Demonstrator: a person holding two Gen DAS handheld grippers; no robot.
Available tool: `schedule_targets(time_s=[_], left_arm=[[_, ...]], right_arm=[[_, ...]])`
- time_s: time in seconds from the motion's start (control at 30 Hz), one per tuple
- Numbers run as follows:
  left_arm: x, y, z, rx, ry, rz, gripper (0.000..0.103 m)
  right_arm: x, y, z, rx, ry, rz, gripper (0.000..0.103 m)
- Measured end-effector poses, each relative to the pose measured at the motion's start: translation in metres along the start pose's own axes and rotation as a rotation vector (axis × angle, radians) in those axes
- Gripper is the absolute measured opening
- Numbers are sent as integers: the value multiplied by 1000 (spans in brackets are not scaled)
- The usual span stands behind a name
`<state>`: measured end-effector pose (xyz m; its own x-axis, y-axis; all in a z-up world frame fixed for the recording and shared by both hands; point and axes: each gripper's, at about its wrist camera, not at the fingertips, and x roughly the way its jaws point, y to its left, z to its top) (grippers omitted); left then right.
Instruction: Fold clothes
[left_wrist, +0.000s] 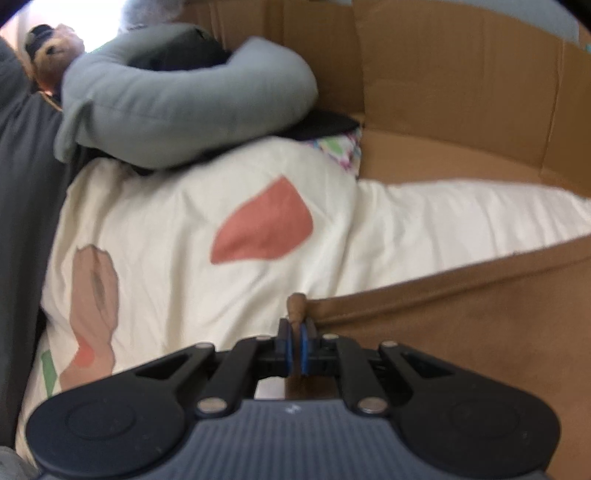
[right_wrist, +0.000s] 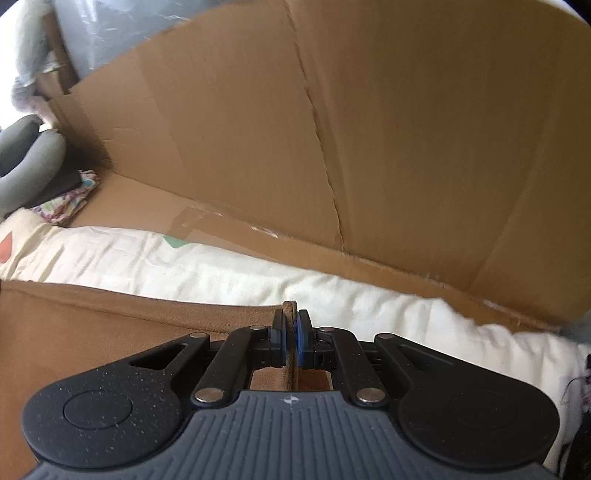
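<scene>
A brown garment (left_wrist: 461, 314) lies stretched over a cream duvet (left_wrist: 184, 240) printed with pink shapes. My left gripper (left_wrist: 295, 326) is shut on the garment's left corner, and a tuft of brown cloth pokes up between the blue pads (left_wrist: 305, 347). In the right wrist view the same brown garment (right_wrist: 110, 317) runs off to the left. My right gripper (right_wrist: 290, 321) is shut on its other corner, with the folded edge standing up between the pads. Both grippers are low over the duvet (right_wrist: 258, 273).
Tall cardboard walls (left_wrist: 443, 92) (right_wrist: 332, 129) stand close behind the bedding. A grey curved pillow (left_wrist: 177, 110) rests on dark and patterned folded cloth (left_wrist: 343, 147) (right_wrist: 70, 199) at the far left. A plush toy (left_wrist: 51, 55) sits behind it. Dark grey fabric (left_wrist: 22, 184) hangs along the left edge.
</scene>
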<state>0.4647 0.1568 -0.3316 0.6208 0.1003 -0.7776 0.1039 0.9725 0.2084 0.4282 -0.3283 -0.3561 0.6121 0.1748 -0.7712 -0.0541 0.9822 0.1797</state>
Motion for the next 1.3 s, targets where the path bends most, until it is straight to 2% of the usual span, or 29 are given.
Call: schedule_targets(time_s=[0.13,0.23,0.27,0.37,0.5,0.77,0.93,1.1,1.3], left_arm=[[-19,-7,1,48,-2,40,14],[-41,-7,-1,68,-21,52,26],[-48,-6,-2,51,-28,45,26],[-65,-5,-5,-11,-29,0,27],[-85,-20,-14,-7,-40,-57,35],[-100,-42,-31,-48,-30,-138,35],[-94,-59,-46,-61,2,-165,35],[-90,-70,-67,-80,50,-192,35],[-89,-69,-94,-53,88,-215,36]], right_arm=[[-17,1,2,27,-24,-11,8],[-35,6,3,21,-50,-5,22],[-42,9,2,11,-57,6,25],[-55,20,-2,-4,-47,58,26],[-66,36,-12,-26,-25,105,30],[-86,70,-46,-105,31,143,35],[-89,73,-66,-117,73,117,35],[-88,70,-97,-180,157,106,36],[-89,73,-138,-190,217,96,34]])
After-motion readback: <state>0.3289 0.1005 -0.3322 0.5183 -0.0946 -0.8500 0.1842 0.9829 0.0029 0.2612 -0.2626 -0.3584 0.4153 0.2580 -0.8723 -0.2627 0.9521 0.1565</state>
